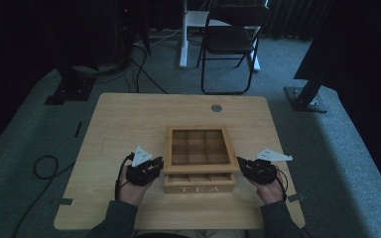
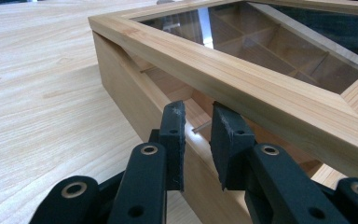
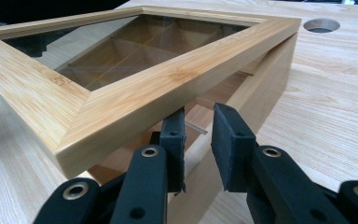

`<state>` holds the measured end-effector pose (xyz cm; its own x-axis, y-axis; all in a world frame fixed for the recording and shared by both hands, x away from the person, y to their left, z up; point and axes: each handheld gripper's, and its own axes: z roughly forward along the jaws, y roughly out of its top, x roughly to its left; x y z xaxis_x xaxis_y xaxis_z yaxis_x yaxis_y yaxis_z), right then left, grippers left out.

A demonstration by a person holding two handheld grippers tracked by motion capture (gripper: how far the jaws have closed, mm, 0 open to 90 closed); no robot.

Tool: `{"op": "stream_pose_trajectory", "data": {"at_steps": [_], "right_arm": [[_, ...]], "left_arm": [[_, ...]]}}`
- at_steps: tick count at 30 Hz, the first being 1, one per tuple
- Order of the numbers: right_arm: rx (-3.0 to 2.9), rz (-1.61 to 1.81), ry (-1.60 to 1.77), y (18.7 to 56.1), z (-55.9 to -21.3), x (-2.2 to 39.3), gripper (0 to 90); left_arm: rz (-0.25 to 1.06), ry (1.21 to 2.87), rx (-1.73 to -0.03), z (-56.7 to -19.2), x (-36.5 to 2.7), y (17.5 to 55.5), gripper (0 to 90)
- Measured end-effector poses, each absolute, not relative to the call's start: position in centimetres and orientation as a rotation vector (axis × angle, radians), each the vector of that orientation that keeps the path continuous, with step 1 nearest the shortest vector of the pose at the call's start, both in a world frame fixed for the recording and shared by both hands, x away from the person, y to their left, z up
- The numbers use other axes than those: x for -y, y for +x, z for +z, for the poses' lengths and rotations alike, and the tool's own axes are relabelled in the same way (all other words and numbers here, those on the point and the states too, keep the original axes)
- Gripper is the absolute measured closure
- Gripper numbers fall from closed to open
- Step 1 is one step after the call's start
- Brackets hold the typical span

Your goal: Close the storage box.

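Wooden tea box (image 1: 199, 182) lid (image 2: 261, 88) raised | "TEA" lettering in high view | left tongs (image 2: 198, 140), right tongs (image 3: 198, 140) clenched, empty.

We saw a pale wooden table (image 1: 124, 124) with a round grommet hole (image 1: 216, 107) near its far edge. Beyond it a black folding chair (image 1: 230, 39) stood on grey carpet (image 1: 20, 148), just beside a white post (image 1: 184, 34). Dark stand bases (image 1: 69, 89) sat at the far left and far right (image 1: 305, 99), and a black cable (image 1: 44, 166) looped on the floor left of the table.
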<state>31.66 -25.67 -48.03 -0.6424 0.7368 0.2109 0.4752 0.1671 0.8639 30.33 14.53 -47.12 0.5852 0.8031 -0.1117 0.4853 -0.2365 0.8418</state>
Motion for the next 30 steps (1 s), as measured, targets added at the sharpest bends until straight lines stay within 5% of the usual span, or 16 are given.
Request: {"op": "stream_pose_trajectory", "data": {"at_steps": [30], "right_arm": [[-2.154, 1.548, 1.242, 31.0, -48.7, 26.9, 74.6]], "left_arm": [[0.445, 1.866, -1.033, -47.2, -14.9, 29.6, 74.4]]}}
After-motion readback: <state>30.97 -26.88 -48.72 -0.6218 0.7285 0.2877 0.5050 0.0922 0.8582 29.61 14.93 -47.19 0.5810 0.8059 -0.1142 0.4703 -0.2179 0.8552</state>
